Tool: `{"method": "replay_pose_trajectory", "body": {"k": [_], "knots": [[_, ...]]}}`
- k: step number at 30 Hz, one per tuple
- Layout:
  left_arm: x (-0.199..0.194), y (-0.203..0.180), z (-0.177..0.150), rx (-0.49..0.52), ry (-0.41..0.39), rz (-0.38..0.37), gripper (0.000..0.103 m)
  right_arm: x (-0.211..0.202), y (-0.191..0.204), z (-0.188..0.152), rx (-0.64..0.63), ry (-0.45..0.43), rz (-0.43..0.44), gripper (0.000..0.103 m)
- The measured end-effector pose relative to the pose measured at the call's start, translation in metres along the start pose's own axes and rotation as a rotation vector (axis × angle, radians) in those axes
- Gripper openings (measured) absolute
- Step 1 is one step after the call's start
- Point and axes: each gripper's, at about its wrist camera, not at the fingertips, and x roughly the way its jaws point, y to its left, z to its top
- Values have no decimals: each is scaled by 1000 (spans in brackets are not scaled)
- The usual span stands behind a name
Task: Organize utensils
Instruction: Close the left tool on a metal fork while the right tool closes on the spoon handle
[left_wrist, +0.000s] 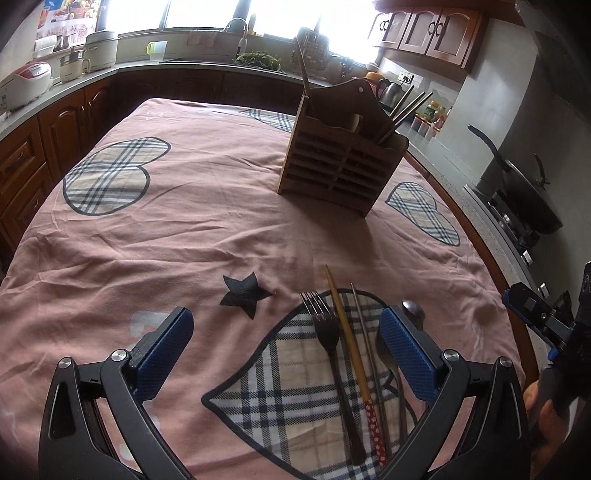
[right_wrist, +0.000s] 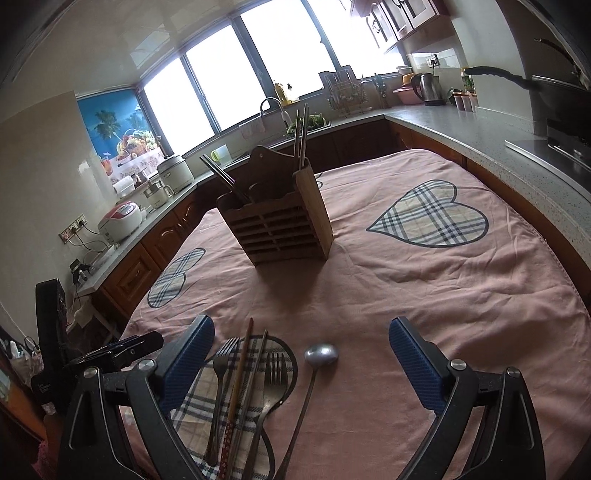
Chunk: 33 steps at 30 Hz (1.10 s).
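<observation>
Your left claw (left_wrist: 286, 345) and right claw (right_wrist: 301, 350): both spread wide, holding nothing | two forks (right_wrist: 275, 373), two chopsticks (right_wrist: 240, 373), one ladle (right_wrist: 320, 355) | slatted wooden holder (right_wrist: 275, 225)

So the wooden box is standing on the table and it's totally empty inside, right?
Not quite. The wooden box does stand on the table, but it isn't empty: chopsticks already stick up out of it, as the right wrist view shows. Forks and a spoon lie on the cloth.

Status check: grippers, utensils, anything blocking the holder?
Left gripper open, empty. Right gripper open, empty. Forks, chopsticks, spoon lying on cloth. Wooden holder upright; path looks unobstructed.
</observation>
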Motion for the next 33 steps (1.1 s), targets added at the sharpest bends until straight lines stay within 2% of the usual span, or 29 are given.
{"method": "replay_pose_trajectory", "body": {"k": [8, 13, 19, 21, 22, 25, 27, 29, 31, 32, 33], "knots": [[22, -10, -8, 40, 62, -19, 102, 27, -7, -15, 28, 130, 3, 63], [43, -13, -7, 57, 122, -42, 87, 52, -11, -26, 57, 229, 9, 42], [67, -16, -3, 58, 193, -82, 73, 78, -16, -34, 82, 322, 25, 37], [74, -16, -1, 56, 219, -97, 62, 84, -18, -36, 96, 340, 33, 34], [77, -17, -1, 59, 227, -98, 61, 86, -19, -36, 100, 347, 37, 32], [80, -21, 2, 81, 230, -92, 60, 89, -20, -34, 101, 352, 41, 28], [82, -24, 4, 96, 238, -91, 53, 92, -22, -32, 113, 359, 54, 26], [84, -28, 5, 123, 240, -74, 50, 95, -24, -31, 118, 363, 54, 22], [85, -30, 5, 148, 240, -56, 44, 98, -24, -29, 117, 366, 58, 21], [86, -31, 6, 157, 240, -47, 36, 99, -24, -28, 114, 367, 59, 19], [87, -30, 6, 162, 243, -49, 32, 99, -24, -28, 110, 368, 58, 17]]}}
